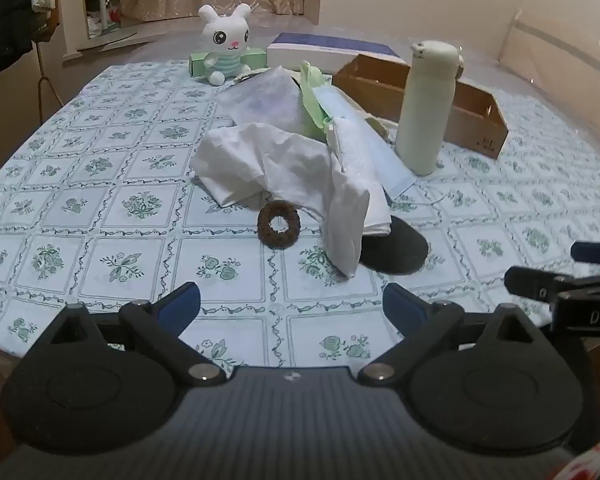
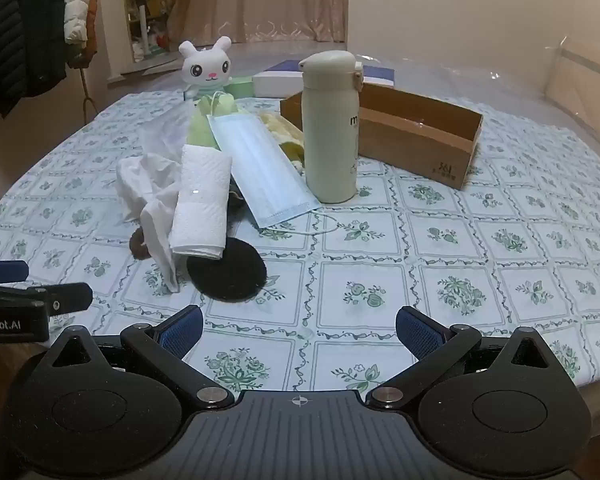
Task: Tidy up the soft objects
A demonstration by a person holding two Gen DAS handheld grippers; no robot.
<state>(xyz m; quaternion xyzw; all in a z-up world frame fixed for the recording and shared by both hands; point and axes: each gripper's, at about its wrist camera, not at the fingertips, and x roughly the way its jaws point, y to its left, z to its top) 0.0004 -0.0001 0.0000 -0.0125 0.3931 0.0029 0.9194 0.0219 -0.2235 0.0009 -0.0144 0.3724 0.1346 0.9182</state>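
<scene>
Left tool [image 1: 291,306] and right tool [image 2: 299,330] both wide open, empty, over near table [image 2: 420,280] edge; cloth pile [image 1: 276,160] mid-table.

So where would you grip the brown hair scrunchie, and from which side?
Take the brown scrunchie across its near rim, coming from above at the table's near edge. It lies flat as an open ring, with white cloth close behind its far side and bare tablecloth in front.

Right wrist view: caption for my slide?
Open right gripper above tablecloth, facing heaped tissues, face mask and flask.
</scene>
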